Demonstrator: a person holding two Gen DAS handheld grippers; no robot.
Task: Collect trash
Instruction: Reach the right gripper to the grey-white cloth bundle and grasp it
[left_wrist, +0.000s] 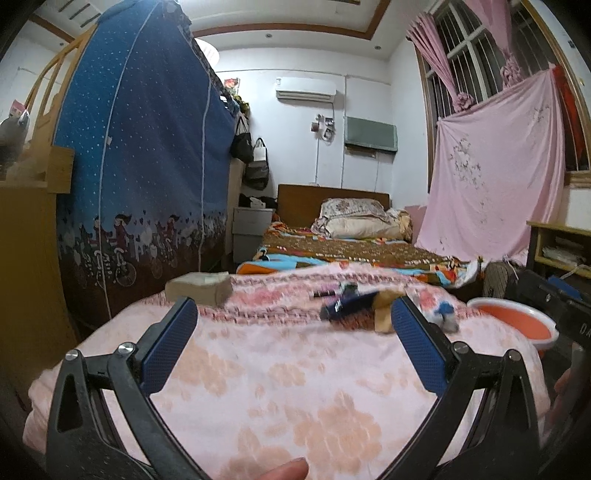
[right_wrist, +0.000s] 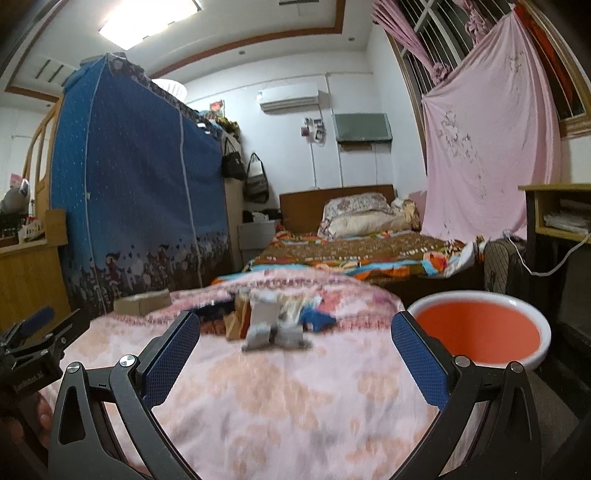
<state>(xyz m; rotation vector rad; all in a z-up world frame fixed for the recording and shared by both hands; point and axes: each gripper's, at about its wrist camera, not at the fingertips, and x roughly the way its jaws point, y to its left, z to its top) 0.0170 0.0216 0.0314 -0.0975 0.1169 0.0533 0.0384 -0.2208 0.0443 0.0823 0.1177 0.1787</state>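
Several pieces of trash lie on a pink floral blanket (left_wrist: 280, 373). In the left wrist view I see a dark blue wrapper (left_wrist: 349, 303), a tan piece (left_wrist: 384, 314) and a blue-white wrapper (left_wrist: 445, 314). My left gripper (left_wrist: 294, 317) is open and empty, short of them. In the right wrist view a crumpled grey-white wrapper (right_wrist: 271, 321) lies ahead between the open fingers of my right gripper (right_wrist: 295, 332), with blurred wrappers (right_wrist: 317, 315) behind it. An orange basin (right_wrist: 476, 328) with a white rim sits to the right; it also shows in the left wrist view (left_wrist: 517, 321).
A cardboard box (left_wrist: 199, 288) sits at the blanket's far left. A blue fabric wardrobe (left_wrist: 147, 166) stands left. A bed with pillows (left_wrist: 354, 221) lies beyond. A wooden desk (right_wrist: 557, 214) and a pink hanging sheet (right_wrist: 484, 140) are to the right.
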